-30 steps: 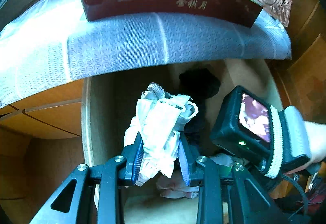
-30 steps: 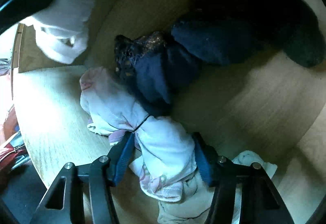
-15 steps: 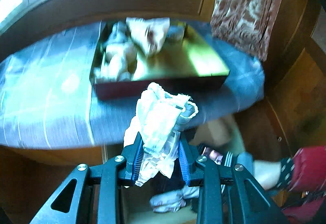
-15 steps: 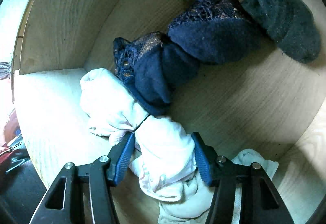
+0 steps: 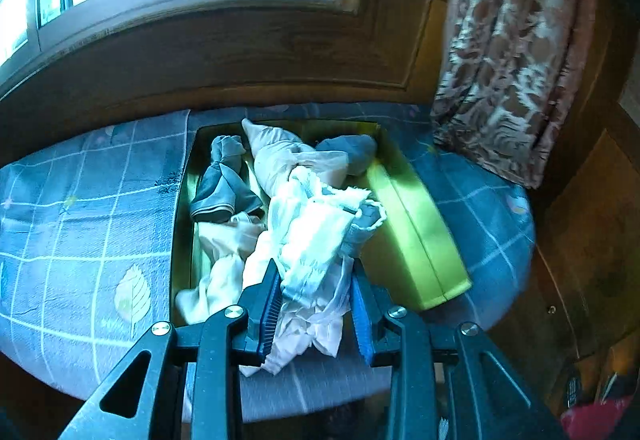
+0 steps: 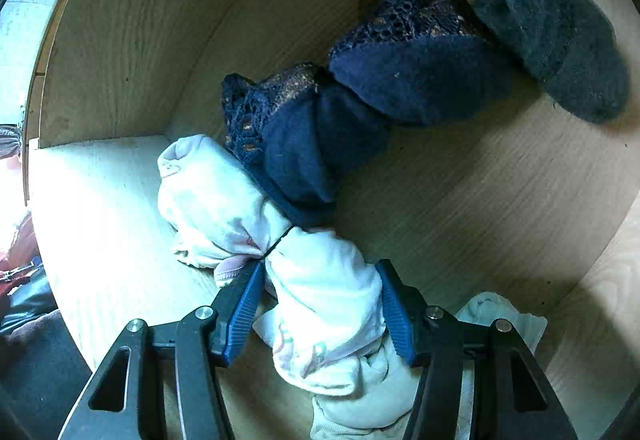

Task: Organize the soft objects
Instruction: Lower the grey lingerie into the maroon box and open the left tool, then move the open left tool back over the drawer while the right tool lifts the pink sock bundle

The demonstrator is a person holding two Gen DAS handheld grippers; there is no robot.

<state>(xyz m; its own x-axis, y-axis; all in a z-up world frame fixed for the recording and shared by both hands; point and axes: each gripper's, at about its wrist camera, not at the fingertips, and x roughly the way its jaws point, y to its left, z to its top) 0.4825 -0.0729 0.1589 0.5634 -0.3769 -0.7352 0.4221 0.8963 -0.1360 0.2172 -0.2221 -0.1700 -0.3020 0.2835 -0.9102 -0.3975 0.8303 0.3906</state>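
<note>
Hovering above the shallow rectangular box with the yellow-green lining, the left gripper stays clamped on a crumpled white and grey cloth bundle. A second ago this same view looked down past the dark red side of that box into the pale wooden compartment below; now it looks over the box from higher up, with the window and patterned brown curtain behind. The bundle has therefore been carried out of the compartment, and I judge the next step to be lowering it and letting go among the soft things already in the box: a grey folded sock, a white rolled cloth and a blue-grey roll. The box rests on a blue checked fabric surface with a leaf print.

The right gripper has barely shifted. Its blue pads press both sides of a white rolled sock pair with faint pink print, which lies on the floor of the light wooden compartment. Touching that pair are a navy sock with gold lace trim and a second navy lace-trimmed sock, with a dark grey fuzzy sock just beside it. So several items are not yet sorted.

Gold characters showed on the box's red side a second ago; that side is out of sight now. The pink print on the held sock is too faint to read.
</note>
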